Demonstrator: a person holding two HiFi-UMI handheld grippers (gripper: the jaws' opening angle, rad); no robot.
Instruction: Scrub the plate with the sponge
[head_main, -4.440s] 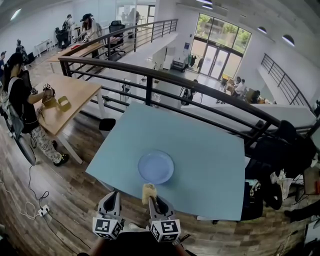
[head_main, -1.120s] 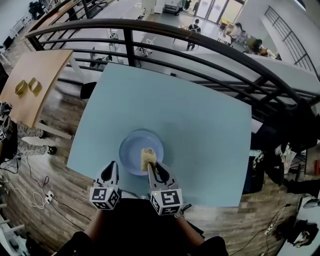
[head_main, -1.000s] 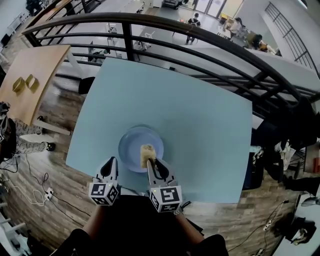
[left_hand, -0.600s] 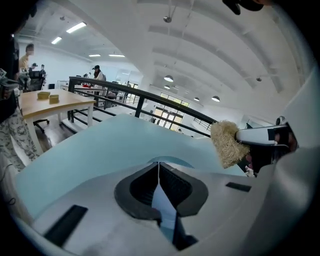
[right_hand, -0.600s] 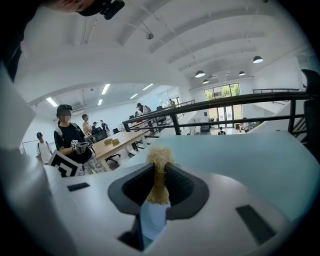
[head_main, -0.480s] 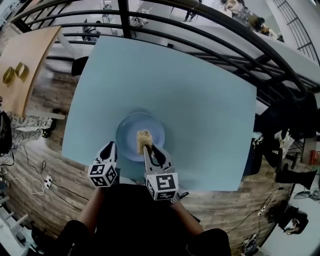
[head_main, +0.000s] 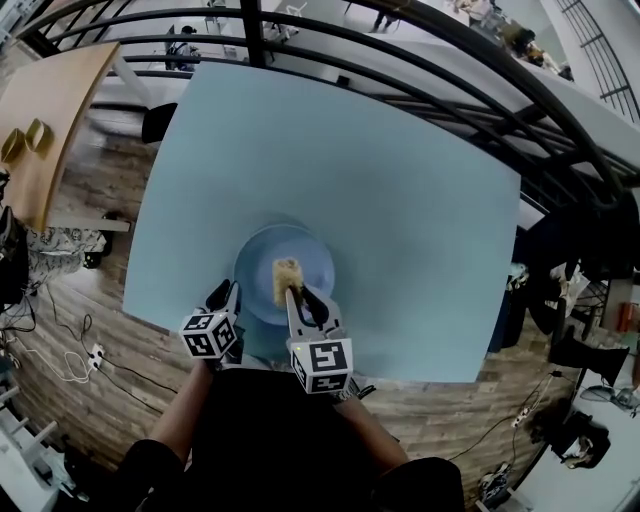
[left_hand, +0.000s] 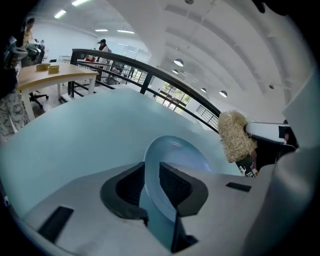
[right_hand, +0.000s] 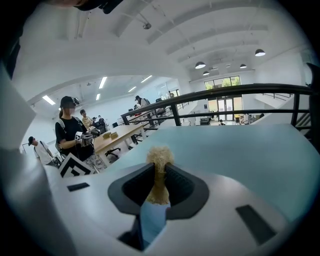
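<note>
A pale blue plate (head_main: 300, 256) lies near the front edge of the light blue table (head_main: 400, 170). A straw-coloured fibrous sponge (head_main: 287, 278) is over the plate's middle, with my right gripper (head_main: 297, 296) shut on it. In the right gripper view the sponge (right_hand: 159, 162) sticks up between the closed jaws of the right gripper (right_hand: 160, 181). My left gripper (head_main: 228, 294) is at the plate's near-left edge. In the left gripper view the plate (left_hand: 175, 150) has its rim pinched in the left gripper (left_hand: 151, 181). The sponge (left_hand: 234, 136) shows at the right there.
A black railing (head_main: 420, 25) runs along the table's far side. A wooden table (head_main: 50, 100) with small yellow things stands lower left. A person (right_hand: 70, 131) holding grippers stands beyond the table's left. Wood floor with cables (head_main: 60, 360) lies beside the near edge.
My left gripper has moved forward from beside the table's near edge onto the plate's rim. The sponge in my right gripper stays over the plate's middle. The head view has tilted further down.
</note>
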